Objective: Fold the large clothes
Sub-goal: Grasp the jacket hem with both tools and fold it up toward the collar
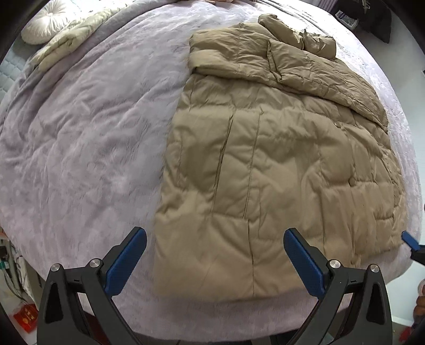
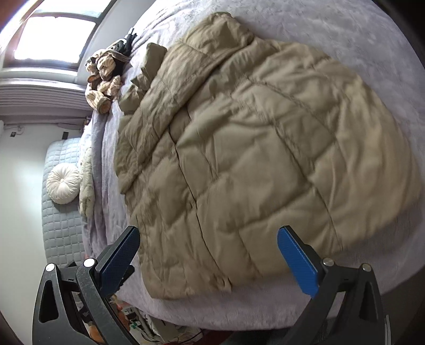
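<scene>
A tan quilted puffer coat (image 1: 271,164) lies flat on a bed with a lilac plush cover (image 1: 87,138), both sleeves folded across its upper part. My left gripper (image 1: 215,236) hovers open above the coat's near hem, nothing between its blue pads. The tip of the other gripper's blue finger (image 1: 409,240) peeks in at the right edge. In the right wrist view the same coat (image 2: 252,159) fills the middle, and my right gripper (image 2: 208,238) stands wide open over its hem, touching nothing.
A round cream cushion (image 1: 43,22) and a pale folded quilt (image 1: 77,34) lie at the bed's far left. A striped garment heap (image 2: 105,77) sits near the window (image 2: 53,34). Cables and a red packet (image 1: 26,318) lie on the floor beside the bed's near edge.
</scene>
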### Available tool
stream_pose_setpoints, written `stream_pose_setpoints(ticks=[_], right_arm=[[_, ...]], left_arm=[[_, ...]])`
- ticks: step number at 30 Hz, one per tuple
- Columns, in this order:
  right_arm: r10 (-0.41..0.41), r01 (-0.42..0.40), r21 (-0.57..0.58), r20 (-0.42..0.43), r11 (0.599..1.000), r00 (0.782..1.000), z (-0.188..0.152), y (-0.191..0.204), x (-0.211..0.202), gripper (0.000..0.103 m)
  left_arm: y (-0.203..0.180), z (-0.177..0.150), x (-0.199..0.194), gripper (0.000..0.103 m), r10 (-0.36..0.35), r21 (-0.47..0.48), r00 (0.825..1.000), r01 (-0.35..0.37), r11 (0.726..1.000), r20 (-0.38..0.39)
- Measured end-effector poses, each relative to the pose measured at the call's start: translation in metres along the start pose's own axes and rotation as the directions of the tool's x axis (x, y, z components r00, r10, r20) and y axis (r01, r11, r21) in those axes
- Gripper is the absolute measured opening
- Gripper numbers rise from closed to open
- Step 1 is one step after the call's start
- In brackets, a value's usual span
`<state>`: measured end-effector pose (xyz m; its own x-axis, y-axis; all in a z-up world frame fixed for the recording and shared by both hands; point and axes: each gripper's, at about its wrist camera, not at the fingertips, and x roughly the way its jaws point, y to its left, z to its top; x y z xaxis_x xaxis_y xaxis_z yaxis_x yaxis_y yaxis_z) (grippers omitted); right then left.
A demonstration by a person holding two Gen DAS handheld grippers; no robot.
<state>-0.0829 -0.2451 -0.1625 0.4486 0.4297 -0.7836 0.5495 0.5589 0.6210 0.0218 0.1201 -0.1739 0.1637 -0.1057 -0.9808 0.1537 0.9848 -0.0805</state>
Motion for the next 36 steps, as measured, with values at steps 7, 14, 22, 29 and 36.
stream_pose_setpoints(ticks=[7,14,22,29,36], right_arm=[[0.029,-0.026,0.110,-0.029,0.994,0.999,-0.033,-0.022,-0.001,0.103],[0.017,-0.012,0.153,-0.030,0.988,0.999,-0.053,-0.046,-0.008,0.103],[0.048,-0.046,0.292,0.000,0.955,0.999,-0.060,-0.096,-0.014,0.103],[0.071,-0.094,0.352,0.078,0.931,0.994,-0.047,-0.127,-0.013,0.099],[0.139,-0.188,0.417,0.145,0.889,0.980,-0.021,-0.153,0.008,0.094]], left_arm=[[0.036,-0.031,-0.002,0.103,-0.094,-0.095,0.995,0.091,0.991,-0.029],[0.051,-0.068,0.024,0.103,-0.284,-0.193,0.955,0.263,0.945,-0.088],[0.023,-0.069,0.069,0.103,-0.486,-0.283,0.870,0.447,0.848,-0.083],[0.013,-0.048,0.075,0.103,-0.489,-0.288,0.871,0.457,0.842,-0.046],[0.006,-0.041,0.084,0.050,-0.453,-0.275,0.890,0.423,0.864,-0.054]])
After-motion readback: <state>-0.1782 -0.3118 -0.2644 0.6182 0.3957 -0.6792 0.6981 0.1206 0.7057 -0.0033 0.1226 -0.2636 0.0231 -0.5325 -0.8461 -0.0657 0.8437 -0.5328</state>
